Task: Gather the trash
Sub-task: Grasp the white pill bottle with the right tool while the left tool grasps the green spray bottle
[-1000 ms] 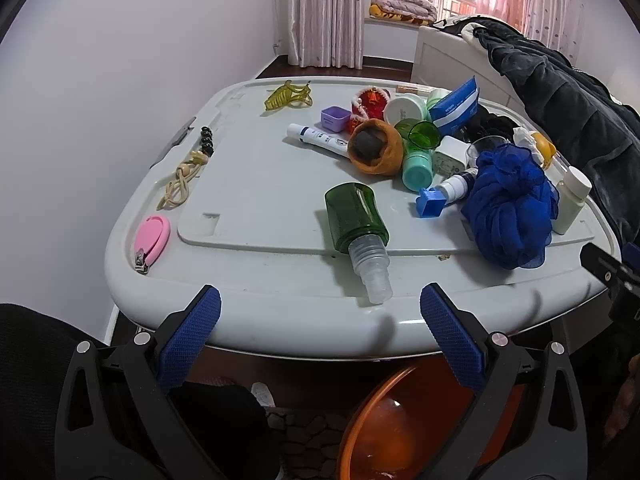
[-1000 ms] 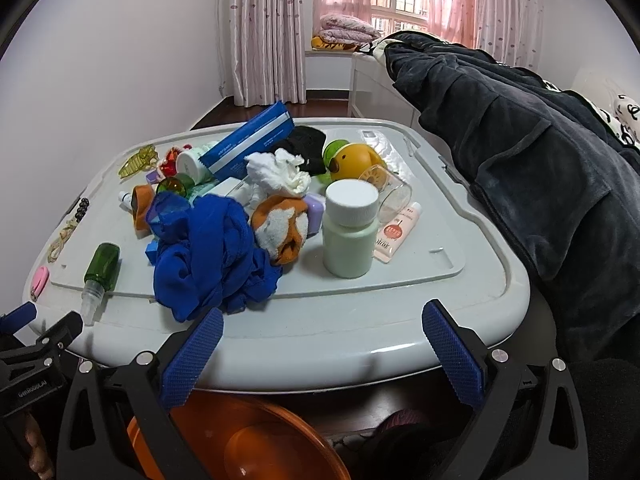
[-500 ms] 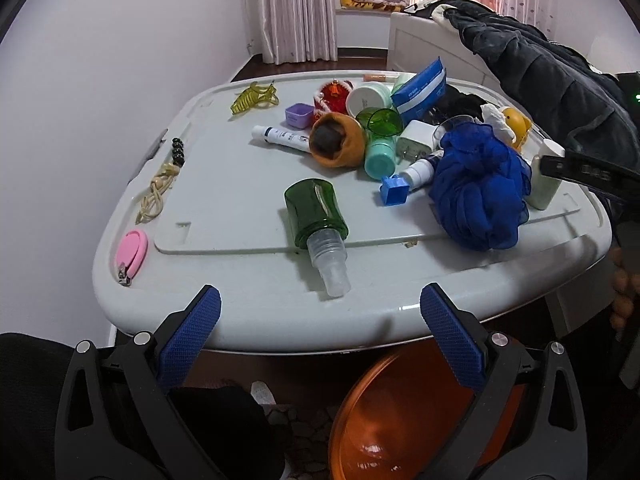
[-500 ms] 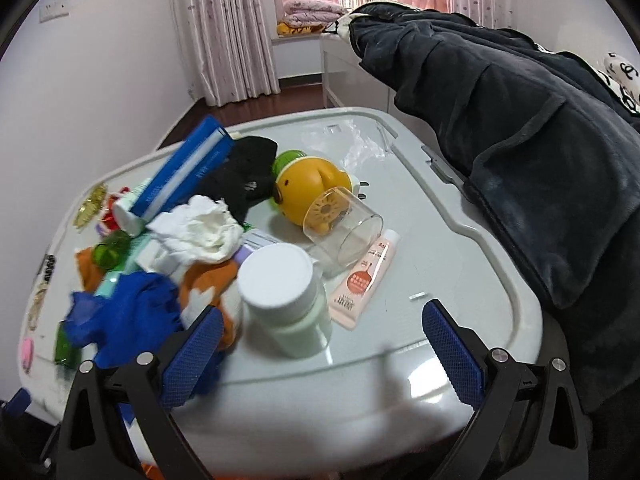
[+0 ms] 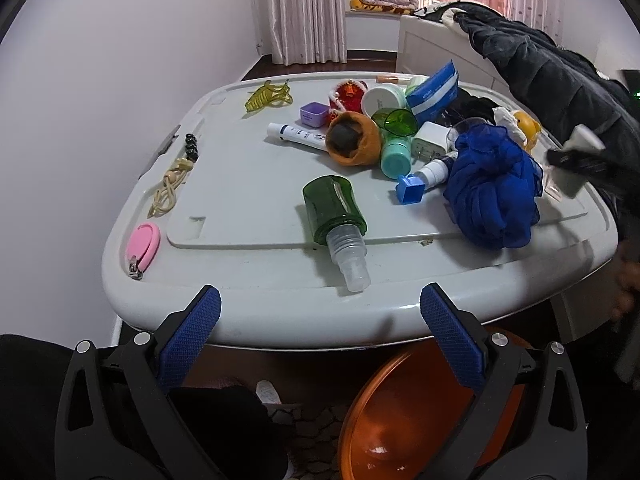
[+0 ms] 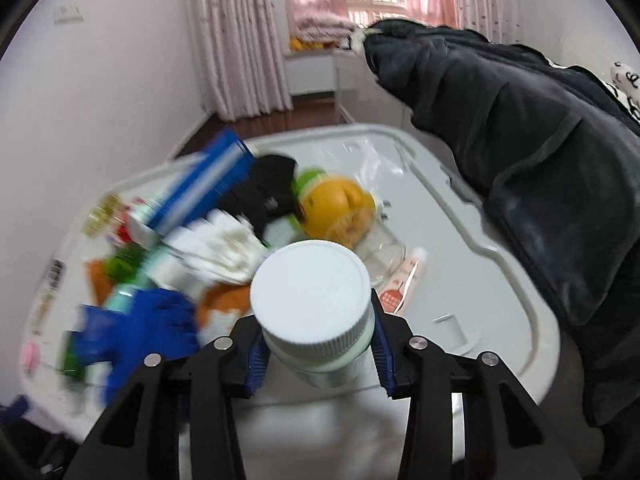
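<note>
Right now the step in hand looks like the pick-up of one piece of trash: the right gripper is closing around a white-capped bottle that stands near the right edge of the grey lid serving as a tabletop. The bottle sits between the two blue pads, and the jaws are narrowing on its pale green body just under the cap; whether the pads already press on it cannot be told. The left gripper hangs wide and empty off the near edge of the lid, with nothing between its fingers.

The next move, by judgement, calls for a firm squeeze below the cap, a straight lift clear of the clutter, and a carry to the orange basin under the lid, which seems the likely place for trash. The smooth round bottle could slip or tip if the grip lands too high.

Only the left wrist view shows that basin, along with the green bottle lying on its side, the blue mesh sponge and the pink nail clipper. Only the right wrist view shows the bottle between the jaws, plus the clear cup and small tube just behind it.
</note>
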